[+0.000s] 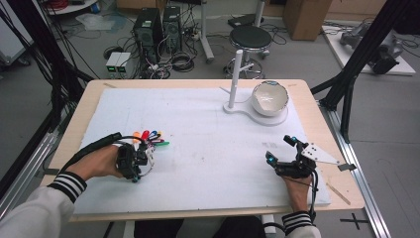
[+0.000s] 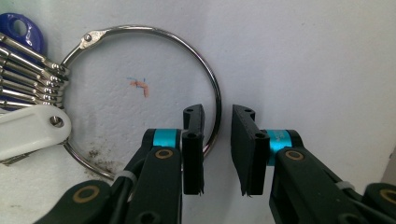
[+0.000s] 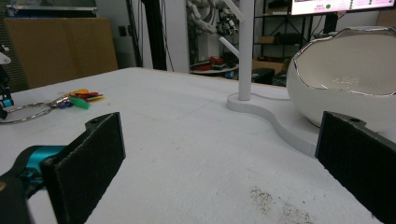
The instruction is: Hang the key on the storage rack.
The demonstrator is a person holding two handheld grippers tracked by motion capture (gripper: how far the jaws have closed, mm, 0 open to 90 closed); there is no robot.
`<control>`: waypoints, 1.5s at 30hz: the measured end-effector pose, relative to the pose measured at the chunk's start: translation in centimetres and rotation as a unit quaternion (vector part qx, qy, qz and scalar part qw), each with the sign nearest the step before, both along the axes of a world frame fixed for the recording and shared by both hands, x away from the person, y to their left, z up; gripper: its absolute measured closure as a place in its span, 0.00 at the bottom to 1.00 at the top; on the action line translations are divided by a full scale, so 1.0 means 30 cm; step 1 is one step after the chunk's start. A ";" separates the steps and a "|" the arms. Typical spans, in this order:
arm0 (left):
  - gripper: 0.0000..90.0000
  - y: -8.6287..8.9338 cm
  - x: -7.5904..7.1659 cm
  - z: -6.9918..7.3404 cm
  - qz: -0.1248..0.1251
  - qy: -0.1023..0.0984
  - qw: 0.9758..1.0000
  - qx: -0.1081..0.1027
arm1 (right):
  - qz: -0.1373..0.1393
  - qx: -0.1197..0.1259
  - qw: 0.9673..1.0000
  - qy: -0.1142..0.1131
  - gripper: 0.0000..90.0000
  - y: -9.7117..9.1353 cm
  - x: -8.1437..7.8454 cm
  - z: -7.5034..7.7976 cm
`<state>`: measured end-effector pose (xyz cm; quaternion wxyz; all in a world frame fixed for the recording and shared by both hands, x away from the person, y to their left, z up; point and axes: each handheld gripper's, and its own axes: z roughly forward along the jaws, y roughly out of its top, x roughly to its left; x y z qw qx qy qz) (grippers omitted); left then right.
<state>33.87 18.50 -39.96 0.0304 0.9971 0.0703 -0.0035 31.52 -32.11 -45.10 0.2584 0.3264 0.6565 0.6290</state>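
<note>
A large metal key ring [image 2: 154,30] lies flat on the white mat [image 1: 213,148], strung with several coloured tags [image 1: 151,137], among them a white tag [image 2: 28,133] and a blue tag [image 2: 18,28]. My left gripper [image 2: 217,140] points down over the ring's plain side. The wire runs between the two pads, close to one pad and clear of the other, so the gripper is open around it. In the high view the left gripper [image 1: 146,157] sits just below the tags. My right gripper [image 1: 279,148] rests at the mat's right, open wide with nothing between its jaws [image 3: 219,154].
A white bowl [image 1: 270,98] with a silver rim sits on a white stand base [image 1: 257,116] at the back right, beside an upright white post [image 1: 235,74]. The right gripper view has the bowl [image 3: 345,70], the post [image 3: 245,46] and the far ring [image 3: 28,112].
</note>
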 end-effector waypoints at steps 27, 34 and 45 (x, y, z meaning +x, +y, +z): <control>0.92 -0.013 0.002 -0.009 -0.004 0.000 1.000 0.007 | 0.000 -0.001 1.000 -0.001 0.01 0.000 0.000 0.000; 0.94 -0.039 -0.003 -0.009 -0.006 0.000 1.000 0.028 | -0.001 -0.002 1.000 -0.001 0.01 0.000 0.000 0.000; 0.94 -0.043 -0.006 -0.009 -0.006 -0.003 0.999 0.031 | 0.000 -0.001 1.000 -0.001 0.01 0.000 0.000 0.000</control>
